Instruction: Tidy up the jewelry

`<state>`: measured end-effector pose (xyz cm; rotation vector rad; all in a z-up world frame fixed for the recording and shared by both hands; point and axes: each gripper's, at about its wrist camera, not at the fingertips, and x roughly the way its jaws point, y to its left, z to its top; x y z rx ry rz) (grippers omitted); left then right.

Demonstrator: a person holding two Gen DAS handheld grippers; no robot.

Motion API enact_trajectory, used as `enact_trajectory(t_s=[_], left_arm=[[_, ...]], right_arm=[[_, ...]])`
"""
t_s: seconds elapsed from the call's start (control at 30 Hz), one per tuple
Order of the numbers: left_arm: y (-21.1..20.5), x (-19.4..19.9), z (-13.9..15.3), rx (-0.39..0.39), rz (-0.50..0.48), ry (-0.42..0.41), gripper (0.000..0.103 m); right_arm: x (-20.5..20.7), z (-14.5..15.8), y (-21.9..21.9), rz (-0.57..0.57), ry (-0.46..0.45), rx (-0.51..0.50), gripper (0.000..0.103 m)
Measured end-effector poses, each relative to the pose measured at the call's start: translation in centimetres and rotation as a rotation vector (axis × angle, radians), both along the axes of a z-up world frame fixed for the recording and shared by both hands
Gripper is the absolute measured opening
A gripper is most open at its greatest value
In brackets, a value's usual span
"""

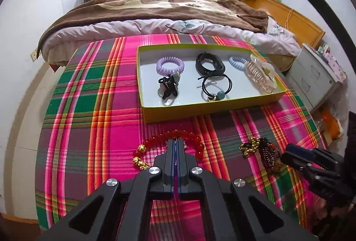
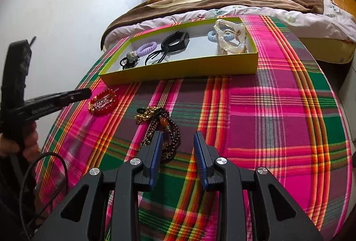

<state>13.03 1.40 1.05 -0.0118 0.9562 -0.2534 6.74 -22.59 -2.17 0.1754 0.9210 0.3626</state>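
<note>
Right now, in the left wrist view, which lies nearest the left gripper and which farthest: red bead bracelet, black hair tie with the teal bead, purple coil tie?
1. Red bead bracelet, at the left gripper tips.
2. Black hair tie, near side of the yellow box.
3. Purple coil tie, box's far left.

Both wrist cameras looking steeply down along their fingers, sitting close over the plaid desk (image 1: 93, 111), sharing the yellow tray (image 2: 178, 67) and bed (image 1: 155, 9).
</note>
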Motion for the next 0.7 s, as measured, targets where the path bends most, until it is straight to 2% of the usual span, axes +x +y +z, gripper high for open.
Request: enact_trajectory(t_s=[0.27, 0.37, 0.5, 0.6, 0.7], left_arm=[[1.5, -0.4, -0.7, -0.027, 0.031, 0.029, 0.001], [1.4, 0.0, -1.5, -0.023, 0.024, 0.054, 0.008], [0.7, 0.4, -2.3, -0.023, 0.01, 0.076, 0.024], [0.2, 0.2, -2.0, -0.024, -0.008, 0.061, 0.025], [-0.3, 0.5, -2.1, 0.014, -0.015, 0.057, 0.025]], right_arm=[[0.4, -0.4, 1.0, 0.026, 0.009, -0.048, 0.03], [0.4, -0.3, 1.2, 0.029, 0.005, -0.063, 0.03], [0.1, 0.2, 1.1, 0.017, -0.021, -0.054, 0.03], [-0.3, 0.8, 0.8, -0.001, -0.053, -0.042, 0.03], [-0.3, 0.8, 1.3, 0.033, -0.048, -0.036, 0.03]])
